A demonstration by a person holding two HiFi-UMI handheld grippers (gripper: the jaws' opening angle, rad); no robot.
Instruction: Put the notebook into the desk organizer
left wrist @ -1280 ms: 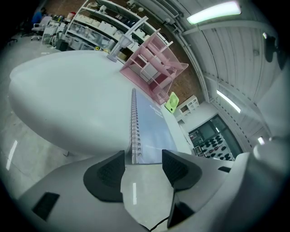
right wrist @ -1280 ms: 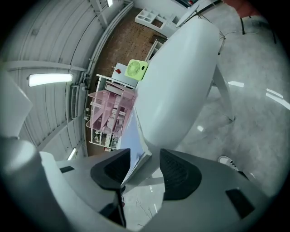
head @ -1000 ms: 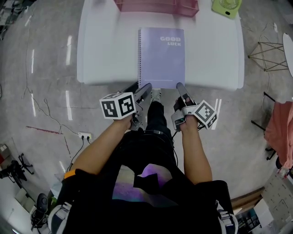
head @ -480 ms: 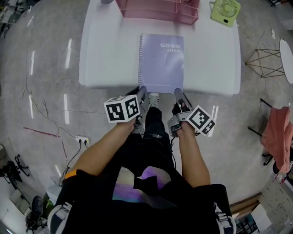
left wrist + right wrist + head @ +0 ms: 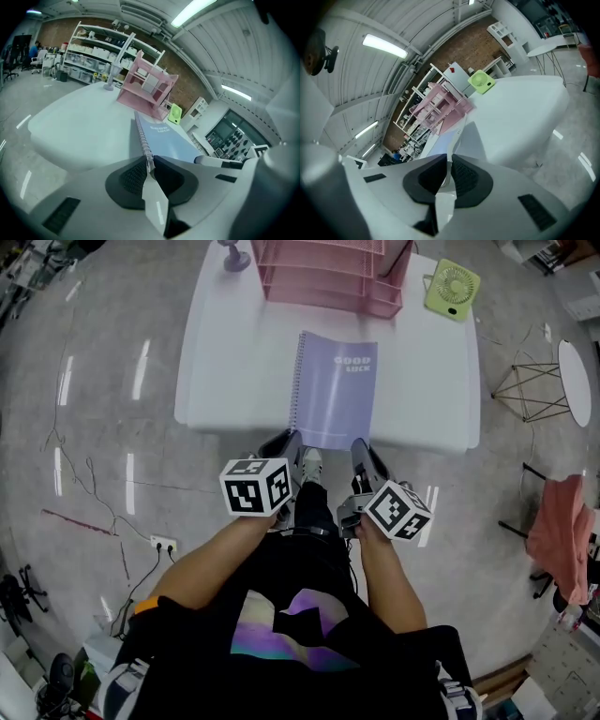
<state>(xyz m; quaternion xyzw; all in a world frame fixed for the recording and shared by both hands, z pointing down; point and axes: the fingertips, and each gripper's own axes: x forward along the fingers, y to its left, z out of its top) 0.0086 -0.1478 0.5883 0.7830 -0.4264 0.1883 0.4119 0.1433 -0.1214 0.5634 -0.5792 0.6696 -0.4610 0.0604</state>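
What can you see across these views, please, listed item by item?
table: one, white, mid-floor.
notebook: one, purple, spiral-bound, at the table's near edge.
desk organizer: one, pink, at the table's far edge.
fan: one, green, on the table's far right corner.
power strip: one, white, on the floor at left.
cloth: one, pink, far right.
left claw: one, grey, just closed on the notebook's spiral corner.
right claw: one, grey, just closed on the notebook's other near corner.

Head view steeply down on table (image 5: 234,362); gripper views low, close, facing organizer (image 5: 145,91); all share notebook (image 5: 336,395).
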